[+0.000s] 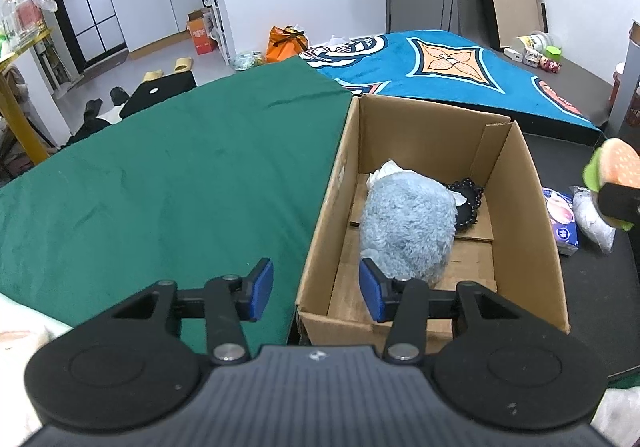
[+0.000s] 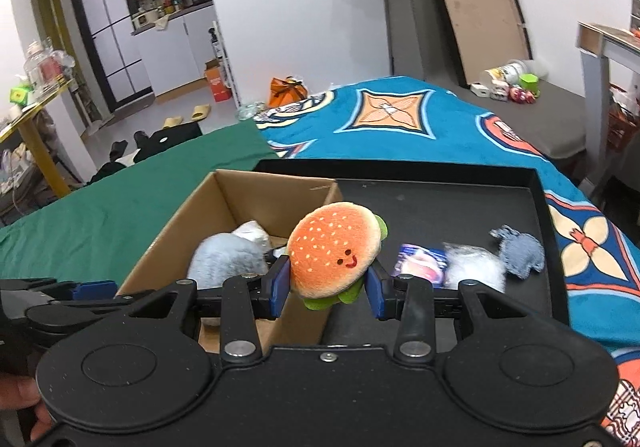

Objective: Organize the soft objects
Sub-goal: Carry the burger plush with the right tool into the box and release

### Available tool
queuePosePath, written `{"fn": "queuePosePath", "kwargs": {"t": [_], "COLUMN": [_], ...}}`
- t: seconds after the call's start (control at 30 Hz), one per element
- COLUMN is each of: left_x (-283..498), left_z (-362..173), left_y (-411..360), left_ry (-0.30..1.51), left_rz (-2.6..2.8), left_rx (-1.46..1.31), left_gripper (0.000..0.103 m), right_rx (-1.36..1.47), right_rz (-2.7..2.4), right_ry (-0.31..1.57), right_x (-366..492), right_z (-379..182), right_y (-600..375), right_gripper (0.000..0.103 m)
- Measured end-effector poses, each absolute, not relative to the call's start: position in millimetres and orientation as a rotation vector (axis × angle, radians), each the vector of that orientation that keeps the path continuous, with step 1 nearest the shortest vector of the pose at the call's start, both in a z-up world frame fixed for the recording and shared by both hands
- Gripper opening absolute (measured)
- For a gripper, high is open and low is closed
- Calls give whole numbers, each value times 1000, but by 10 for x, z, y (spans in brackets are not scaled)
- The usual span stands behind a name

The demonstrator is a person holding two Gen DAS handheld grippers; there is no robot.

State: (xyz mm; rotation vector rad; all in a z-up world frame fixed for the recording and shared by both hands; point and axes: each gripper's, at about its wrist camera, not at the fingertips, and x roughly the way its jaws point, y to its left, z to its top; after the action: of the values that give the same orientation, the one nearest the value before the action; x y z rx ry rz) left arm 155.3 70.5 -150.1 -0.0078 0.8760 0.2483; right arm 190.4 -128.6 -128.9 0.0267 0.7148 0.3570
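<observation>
My right gripper (image 2: 327, 289) is shut on a plush hamburger toy (image 2: 334, 249) with a smiling face, held above the right wall of a cardboard box (image 2: 180, 223). The toy also shows at the right edge of the left wrist view (image 1: 614, 167). The box (image 1: 532, 207) holds a fluffy light-blue plush (image 1: 408, 225), a black frilly item (image 1: 466, 201) and a white cloth (image 1: 386, 171). My left gripper (image 1: 316, 293) is open and empty, straddling the box's near-left corner. On the black tray (image 2: 460, 207) lie a tissue packet (image 2: 422, 263), a white fluffy wad (image 2: 474, 265) and a denim scrap (image 2: 520, 251).
A green cloth (image 1: 160, 183) covers the surface left of the box. A blue patterned blanket (image 2: 400, 119) lies behind and to the right. Small jars and toys (image 2: 508, 83) sit on a grey ledge at the back right. A board leans on the wall.
</observation>
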Motion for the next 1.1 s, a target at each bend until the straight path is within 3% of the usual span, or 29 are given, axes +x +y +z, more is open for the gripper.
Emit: {"fn": "queuePosePath", "kwargs": {"t": [0.13, 0.47, 0.63, 1.1], "left_x": [1558, 1570, 1560, 1562], "left_z": [-1524, -1578, -1585, -1570], "left_y": [736, 814, 857, 838], "left_ry": [882, 892, 881, 888], "left_rz": [240, 214, 220, 247], "left_rx": [-27, -74, -101, -91], "left_gripper": [42, 11, 11, 14], "right_rx": [0, -67, -121, -118], "right_rz": [377, 401, 431, 399], "right_ry": [720, 731, 726, 766], "right_x": [1907, 2005, 2016, 1918], "right_z": [-1292, -1304, -1319, -1420], "right_y": [-1139, -859, -764, -1059], "right_gripper": [39, 40, 51, 55]}}
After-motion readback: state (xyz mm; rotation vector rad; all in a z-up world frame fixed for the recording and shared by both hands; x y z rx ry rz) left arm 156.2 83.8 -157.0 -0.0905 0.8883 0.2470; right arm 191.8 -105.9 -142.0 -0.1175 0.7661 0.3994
